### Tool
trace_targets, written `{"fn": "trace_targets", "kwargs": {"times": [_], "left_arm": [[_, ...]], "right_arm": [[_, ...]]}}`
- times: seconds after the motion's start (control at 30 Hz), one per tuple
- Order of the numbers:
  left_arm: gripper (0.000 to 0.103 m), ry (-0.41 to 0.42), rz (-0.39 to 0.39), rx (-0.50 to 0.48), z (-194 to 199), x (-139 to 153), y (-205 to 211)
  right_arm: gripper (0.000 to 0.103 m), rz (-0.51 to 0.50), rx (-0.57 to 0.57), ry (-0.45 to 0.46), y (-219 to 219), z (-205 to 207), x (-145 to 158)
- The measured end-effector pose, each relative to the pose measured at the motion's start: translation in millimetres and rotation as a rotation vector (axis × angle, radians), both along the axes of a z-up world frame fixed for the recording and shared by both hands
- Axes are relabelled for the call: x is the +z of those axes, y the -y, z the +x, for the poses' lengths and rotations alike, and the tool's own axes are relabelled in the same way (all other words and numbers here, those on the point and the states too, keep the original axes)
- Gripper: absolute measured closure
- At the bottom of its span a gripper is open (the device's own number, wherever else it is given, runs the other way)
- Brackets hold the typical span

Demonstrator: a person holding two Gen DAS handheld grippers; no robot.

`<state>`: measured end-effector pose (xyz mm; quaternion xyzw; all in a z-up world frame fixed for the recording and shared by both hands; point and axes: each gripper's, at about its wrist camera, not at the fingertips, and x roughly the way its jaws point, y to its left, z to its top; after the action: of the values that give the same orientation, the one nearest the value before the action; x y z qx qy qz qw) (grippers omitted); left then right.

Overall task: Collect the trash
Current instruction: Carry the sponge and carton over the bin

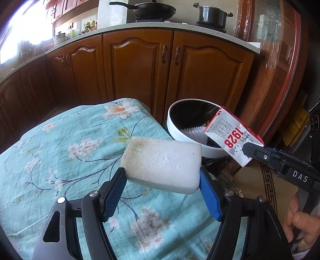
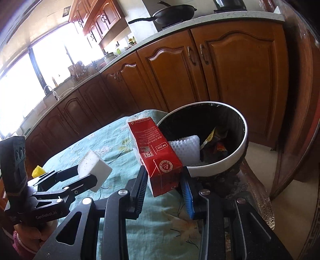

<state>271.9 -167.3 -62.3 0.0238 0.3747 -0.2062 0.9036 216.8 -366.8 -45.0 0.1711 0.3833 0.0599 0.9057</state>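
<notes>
Right claw [image 2: 163,187] grips milk carton [image 2: 155,152] beside bin [image 2: 218,168].

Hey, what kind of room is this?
Most likely a home kitchen: a wok and a pot sit on a countertop above wooden cabinets, with a sink tap by the window.

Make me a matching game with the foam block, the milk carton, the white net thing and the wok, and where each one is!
Things:
1. foam block
2. milk carton
3. white foam net
4. wok

Places:
A. inside the trash bin
B. on the stove
C. held in the right tool
D. held in the left tool

Pairs: 1-D, 2-C, 3-A, 4-B
</notes>
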Motion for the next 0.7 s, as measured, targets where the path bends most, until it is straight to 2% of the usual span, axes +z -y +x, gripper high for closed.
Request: {"fn": "trace_targets", "kwargs": {"times": [0.7], "left_arm": [[0.032,0.013,0.029,-0.029,35.5,-1.6,41.2]], "right_arm": [[0.07,-0.042,-0.073,-0.011,41.8,6.4,2.8]]}}
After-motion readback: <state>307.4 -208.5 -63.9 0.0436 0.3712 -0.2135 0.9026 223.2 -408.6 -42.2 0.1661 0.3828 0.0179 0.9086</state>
